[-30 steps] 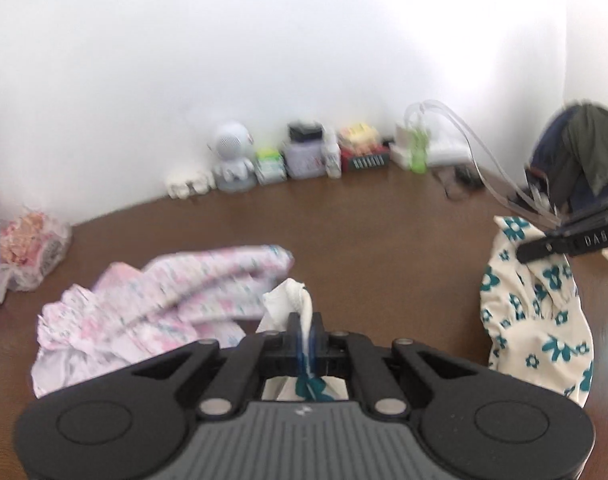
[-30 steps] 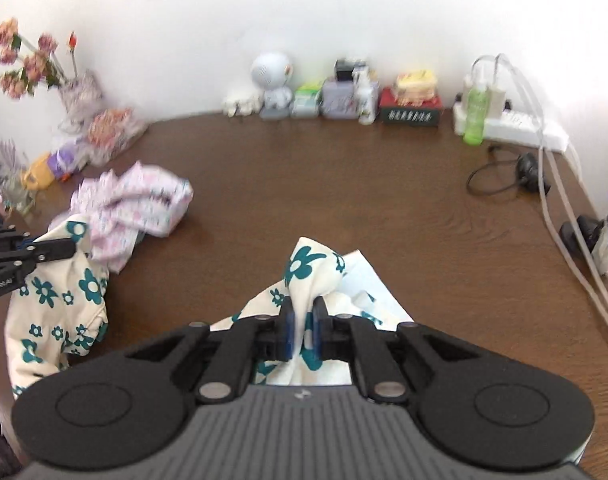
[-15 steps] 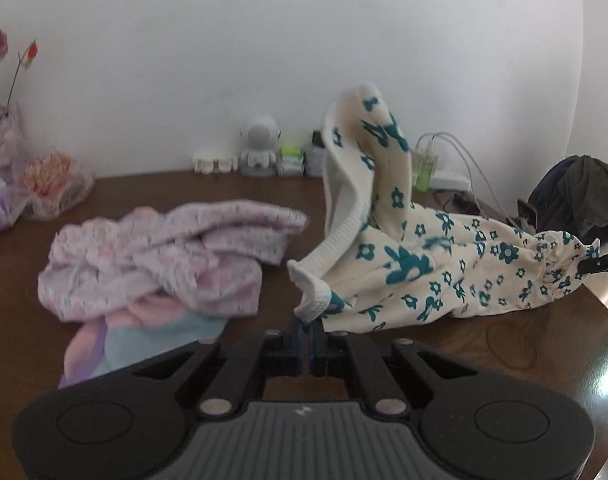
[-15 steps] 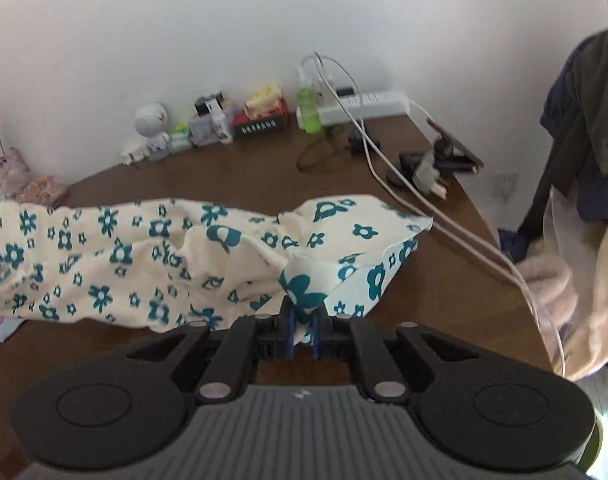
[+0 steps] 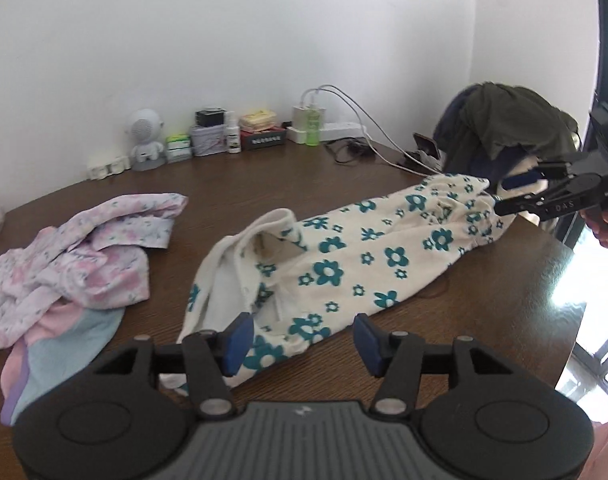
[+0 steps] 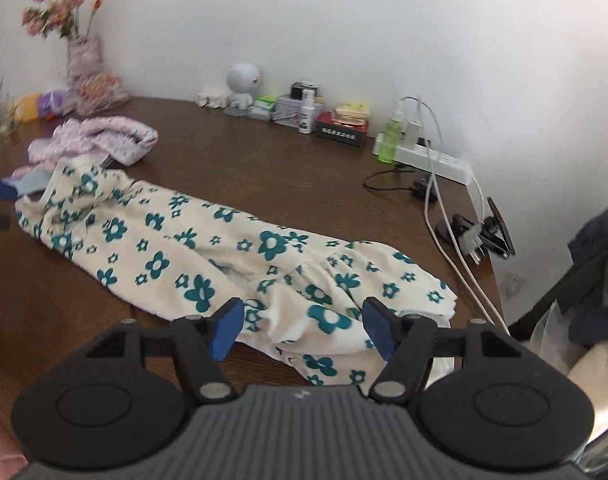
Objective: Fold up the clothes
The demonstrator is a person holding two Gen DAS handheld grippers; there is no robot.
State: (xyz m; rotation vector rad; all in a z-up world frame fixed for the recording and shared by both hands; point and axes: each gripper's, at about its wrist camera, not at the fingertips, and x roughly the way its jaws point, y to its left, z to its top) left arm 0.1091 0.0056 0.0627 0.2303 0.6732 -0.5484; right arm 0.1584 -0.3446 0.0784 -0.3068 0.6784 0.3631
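Cream floral garment (image 5: 344, 264) flat between opened left claw (image 5: 300, 340) and right claw (image 6: 304, 330).

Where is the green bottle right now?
In the right wrist view, the green bottle stands upright at the table's back right, by the wall, touching the white power strip, right of the red and black box.

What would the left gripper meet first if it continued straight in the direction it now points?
Most likely the cream garment with teal flowers, lying stretched on the brown wooden table. The left gripper has just been opening; its jaws stand apart, the garment's near end below them. Depth is unclear.
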